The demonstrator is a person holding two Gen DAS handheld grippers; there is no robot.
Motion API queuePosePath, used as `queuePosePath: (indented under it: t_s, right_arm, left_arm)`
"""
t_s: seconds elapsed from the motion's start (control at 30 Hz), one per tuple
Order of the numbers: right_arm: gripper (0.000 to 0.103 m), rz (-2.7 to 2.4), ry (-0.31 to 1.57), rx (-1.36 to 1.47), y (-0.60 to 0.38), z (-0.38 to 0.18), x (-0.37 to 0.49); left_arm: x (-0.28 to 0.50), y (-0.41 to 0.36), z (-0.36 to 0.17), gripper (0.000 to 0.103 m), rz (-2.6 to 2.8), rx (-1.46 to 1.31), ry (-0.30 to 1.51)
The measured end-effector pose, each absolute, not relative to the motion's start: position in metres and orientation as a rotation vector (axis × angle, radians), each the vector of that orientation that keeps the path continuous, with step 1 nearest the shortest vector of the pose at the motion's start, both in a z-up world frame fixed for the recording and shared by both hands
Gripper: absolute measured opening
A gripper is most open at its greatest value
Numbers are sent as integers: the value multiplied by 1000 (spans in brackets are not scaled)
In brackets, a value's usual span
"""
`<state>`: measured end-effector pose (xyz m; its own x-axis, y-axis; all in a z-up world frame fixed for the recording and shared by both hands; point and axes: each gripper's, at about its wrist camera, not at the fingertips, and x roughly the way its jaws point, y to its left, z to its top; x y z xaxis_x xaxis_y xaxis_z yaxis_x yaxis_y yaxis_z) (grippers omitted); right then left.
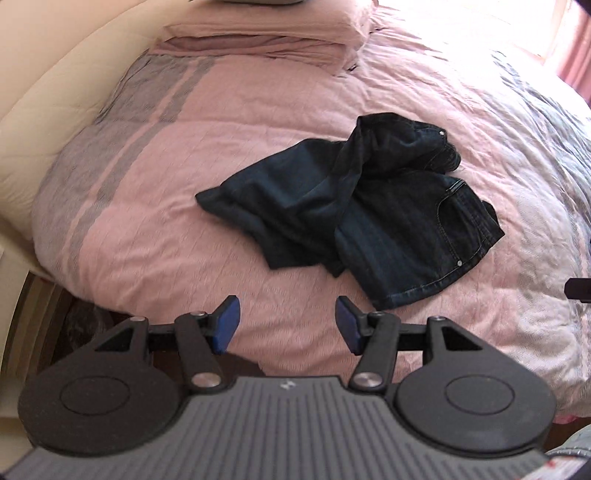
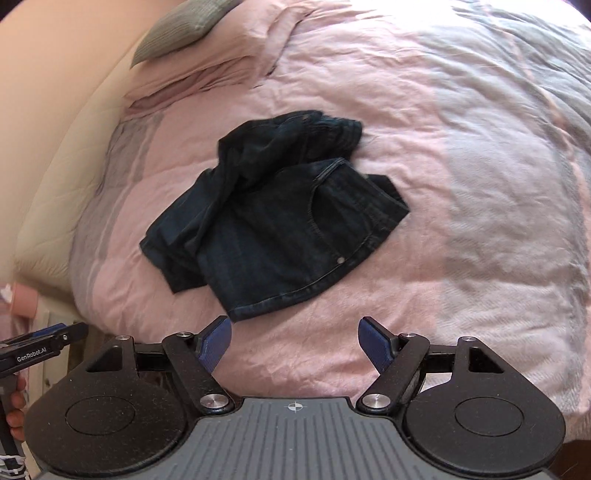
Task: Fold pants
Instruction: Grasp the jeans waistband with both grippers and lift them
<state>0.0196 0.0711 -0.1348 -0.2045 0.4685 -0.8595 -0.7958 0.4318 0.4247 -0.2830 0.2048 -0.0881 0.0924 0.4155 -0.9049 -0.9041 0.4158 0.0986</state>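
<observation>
At the far left a cream headboard [image 1: 44, 110] curves along the bed [image 1: 147, 229], and folded pink linen [image 1: 266, 40] lies at the far end with a grey cushion [image 2: 184, 26] beside it. The bed carries a pink and grey quilt, wrinkled but free of other clutter.

The left gripper [image 1: 287, 325] hangs over the near edge of the bed, jaws parted with nothing between them, its blue pads [image 1: 229, 325] clear of any cloth. The pants [image 1: 354, 210], dark denim, lie in a crumpled heap in the middle of the bed, a little beyond and to the right of this gripper. One leg is thrown across to the left, the waist end with button and pocket sits to the right and far side, and a hemmed edge points toward the near side.

The right gripper [image 2: 295, 343] also stands released, jaws spread wider, empty, just short of the near hem of the pants [image 2: 273, 214]. In its view the left gripper shows at the far left edge, held by a hand [image 2: 14, 406].

Folding has not begun; this looks like the approach to a first grasp. The heap probably has to be spread flat first: each gripper would need to find a distinct edge, likely the waistband or a hem, pinch a single layer cleanly, and draw the legs out straight and side by side. The tangle in the far part hides where the second leg runs.
</observation>
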Motion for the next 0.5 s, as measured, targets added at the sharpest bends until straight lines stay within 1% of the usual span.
queuePosePath:
  t_s: [0.23, 0.4, 0.5]
  right_arm:
    - [73, 1262, 1274, -337, 71, -152, 20]
    - [73, 1186, 1260, -215, 61, -188, 44]
    - [72, 1134, 1246, -142, 57, -213, 55]
  left_arm:
    - [-306, 189, -109, 53, 1117, -608, 1040]
    - [-315, 198, -142, 53, 1132, -611, 1043]
    - [-320, 217, -166, 53, 1129, -603, 1053]
